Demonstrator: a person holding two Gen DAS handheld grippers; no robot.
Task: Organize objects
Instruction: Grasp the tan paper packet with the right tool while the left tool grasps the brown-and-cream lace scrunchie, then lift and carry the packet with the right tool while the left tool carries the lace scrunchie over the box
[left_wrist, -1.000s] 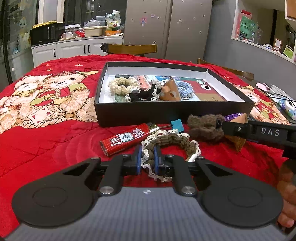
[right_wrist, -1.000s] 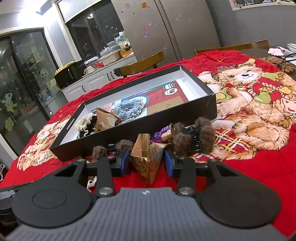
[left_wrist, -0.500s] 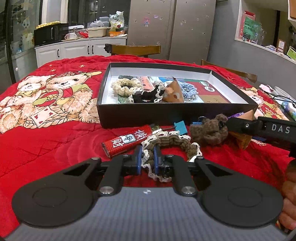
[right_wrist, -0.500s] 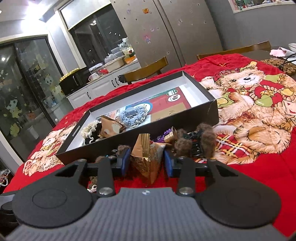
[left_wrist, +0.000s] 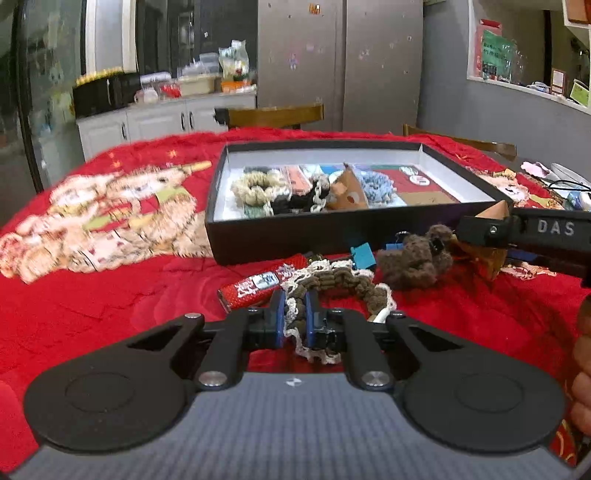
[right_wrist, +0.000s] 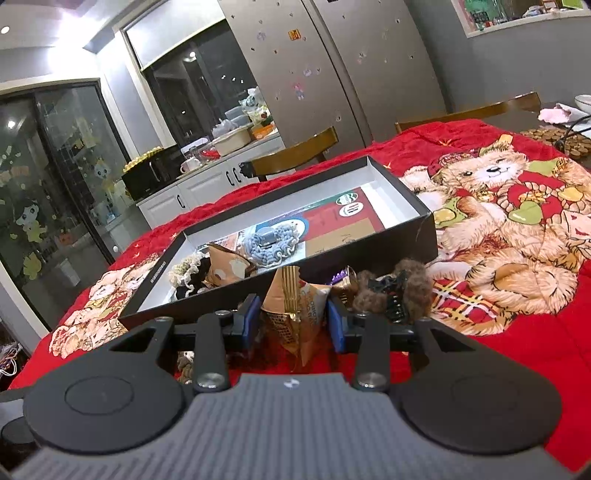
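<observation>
Since the earlier pictures, the brown scrunchie with the lace edge (left_wrist: 334, 284) has come up a little off the red teddy-bear blanket (left_wrist: 110, 295), and the box looks a bit farther off in the left view. The left gripper (left_wrist: 295, 317) is pinching that scrunchie, with its blue pads pressed close on the band. The right gripper (right_wrist: 291, 319) is pinching a gold and brown snack packet (right_wrist: 295, 314). Its pads sit wider apart because the packet is fat.

Some tidying is done. Inside the black box (left_wrist: 295, 240) there is already a cream scrunchie (left_wrist: 255, 188), a black one with lace (left_wrist: 306, 195), a blue one (left_wrist: 376, 184) and another brown packet (left_wrist: 347, 192).

Some is left. The two held things are not in the box yet. On the blanket just in front of the box lie a red lighter (left_wrist: 258, 284), a fuzzy brown hair claw (left_wrist: 417, 254), a blue binder clip (left_wrist: 362, 254) and a purple wrapper (right_wrist: 341, 275).

The right gripper's arm says "DAS" in the left view. The lighter has white writing, too blurry to read. The packet has small print I cannot read.
</observation>
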